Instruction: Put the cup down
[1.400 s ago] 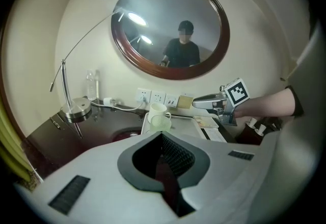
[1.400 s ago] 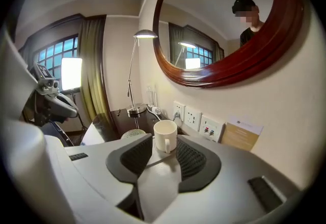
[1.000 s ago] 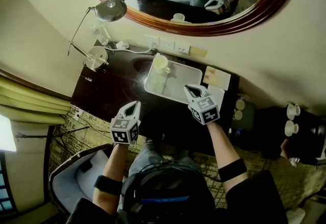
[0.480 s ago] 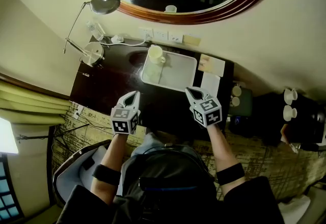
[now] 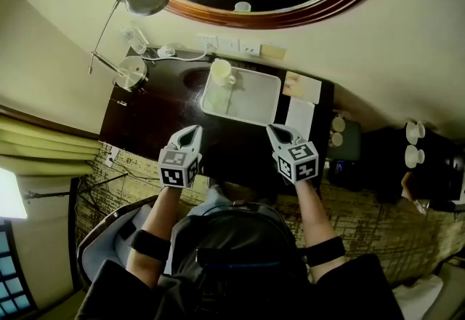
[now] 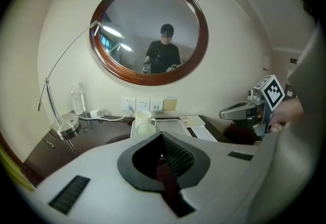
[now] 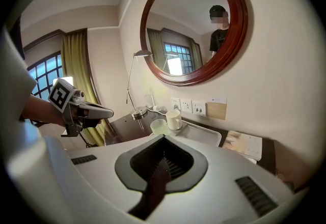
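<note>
The white handled ceramic cup (image 5: pixel 221 73) stands upright in the far left corner of the pale rectangular tray (image 5: pixel 258 97) on the dark wooden counter (image 5: pixel 152 118), with a pale-green translucent tumbler (image 5: pixel 212 102) just beside it. The left hand-held gripper (image 5: pixel 194 129) and right hand-held gripper (image 5: pixel 272 129) hover near the counter's front edge, jaws closed on nothing. The set-down looks complete; the next move only calls for keeping clear of the tray.

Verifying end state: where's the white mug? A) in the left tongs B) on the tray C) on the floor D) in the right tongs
B: the white mug stands on the tray, at its far left corner.
</note>
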A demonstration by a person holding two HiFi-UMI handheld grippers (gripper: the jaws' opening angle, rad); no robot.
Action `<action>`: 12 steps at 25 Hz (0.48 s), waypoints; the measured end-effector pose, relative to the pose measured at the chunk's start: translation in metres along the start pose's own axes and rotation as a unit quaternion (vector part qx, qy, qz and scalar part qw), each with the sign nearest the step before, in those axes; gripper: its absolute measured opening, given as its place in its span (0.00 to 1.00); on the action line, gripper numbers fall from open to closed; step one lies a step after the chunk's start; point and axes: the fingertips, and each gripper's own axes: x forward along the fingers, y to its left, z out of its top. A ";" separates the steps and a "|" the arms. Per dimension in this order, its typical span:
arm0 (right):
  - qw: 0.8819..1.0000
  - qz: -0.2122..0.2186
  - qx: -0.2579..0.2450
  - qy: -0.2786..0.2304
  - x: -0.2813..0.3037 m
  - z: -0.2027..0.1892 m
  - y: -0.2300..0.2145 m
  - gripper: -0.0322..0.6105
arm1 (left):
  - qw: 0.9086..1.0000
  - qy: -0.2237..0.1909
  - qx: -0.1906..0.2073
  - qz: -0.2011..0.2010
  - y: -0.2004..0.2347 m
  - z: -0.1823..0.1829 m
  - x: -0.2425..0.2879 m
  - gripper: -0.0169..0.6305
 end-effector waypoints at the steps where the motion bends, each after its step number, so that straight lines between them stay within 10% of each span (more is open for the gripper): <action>1: 1.000 0.001 -0.003 0.001 0.001 0.000 0.000 0.05 | 1.000 0.001 0.002 -0.002 -0.001 0.001 0.000 0.03; 12: 0.999 0.010 -0.026 0.026 0.006 -0.013 -0.002 0.05 | 1.000 -0.010 0.016 0.001 -0.004 0.016 0.003 0.03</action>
